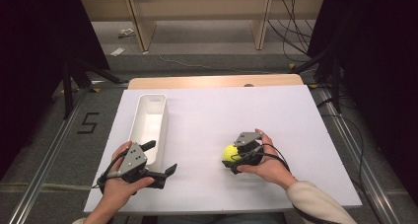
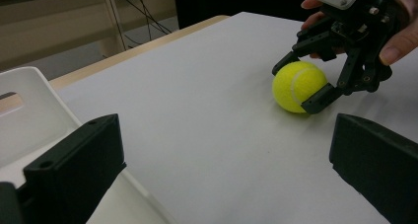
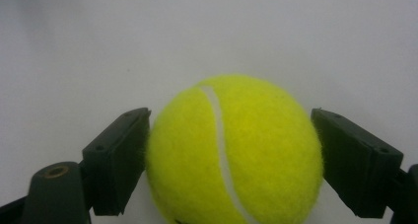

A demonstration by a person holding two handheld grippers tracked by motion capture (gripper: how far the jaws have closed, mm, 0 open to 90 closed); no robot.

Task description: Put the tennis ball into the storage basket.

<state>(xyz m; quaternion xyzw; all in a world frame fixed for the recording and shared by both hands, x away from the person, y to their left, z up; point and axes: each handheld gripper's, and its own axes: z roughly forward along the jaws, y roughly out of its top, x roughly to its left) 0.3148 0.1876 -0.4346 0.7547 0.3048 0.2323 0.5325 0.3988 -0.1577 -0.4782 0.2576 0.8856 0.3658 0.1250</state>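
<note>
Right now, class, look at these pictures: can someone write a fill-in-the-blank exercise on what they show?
1. The right tongs have their jaws on either side of a yellow ____.
2. The ball rests on the ____ board.
3. The left tongs are ____ and hold nothing.
4. The long tray beside them is ____.

Missing words: ball; white; open; empty
</note>
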